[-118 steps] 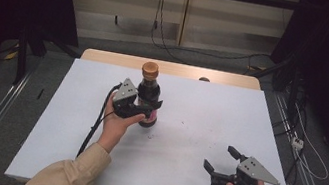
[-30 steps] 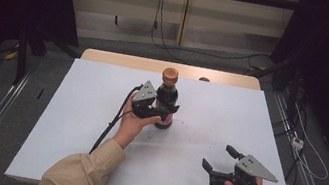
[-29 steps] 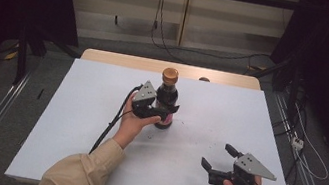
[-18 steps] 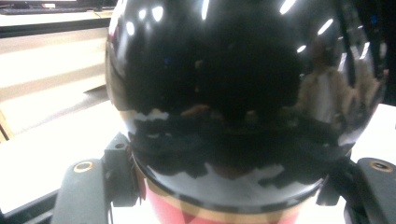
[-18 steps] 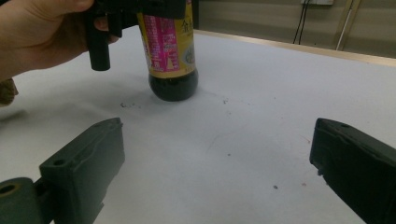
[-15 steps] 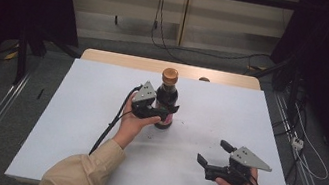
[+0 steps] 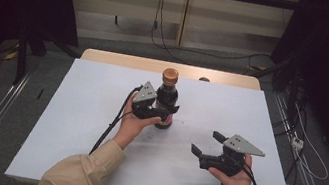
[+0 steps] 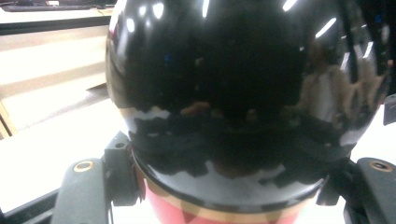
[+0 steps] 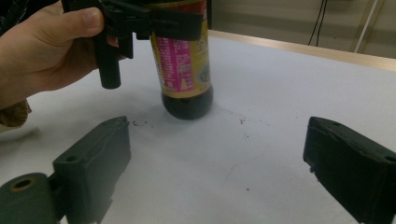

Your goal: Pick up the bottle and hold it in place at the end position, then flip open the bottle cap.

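Dark glass bottle (image 7: pixel 167 102) with a tan cap (image 7: pixel 170 76) is standing upright on the white worktop (image 7: pixel 86 125), a bit back of the middle. Left gripper (image 7: pixel 161 115) has it clamped around the body, roughly mid-height, its fingers (image 9: pixel 177 23) pinching either side of the bottle just above the pink and yellow label (image 9: pixel 180 60). You can see the person's left hand (image 7: pixel 134 123) wrapped around the gripper's handle, sleeve coming in from the bottom edge. In the left gripper view the bottle's shiny black shoulder is right up against the camera with the red and gold top of the label below it.

Right gripper (image 7: pixel 207 143) sits well apart from the bottle, toward the near right part of the worktop, held in the right hand (image 7: pixel 234 177). Its fingers (image 9: pixel 93 158) are spread wide with nothing between them, just bare white surface, and they've just been closing in a touch. In the right gripper view those fingers point toward the bottle's base, which rests flat on the worktop with a few dark specks (image 9: pixel 140 124) scattered beside it.

Beyond the white top there's a strip of wood-coloured edge (image 7: pixel 122 60) at the far side.
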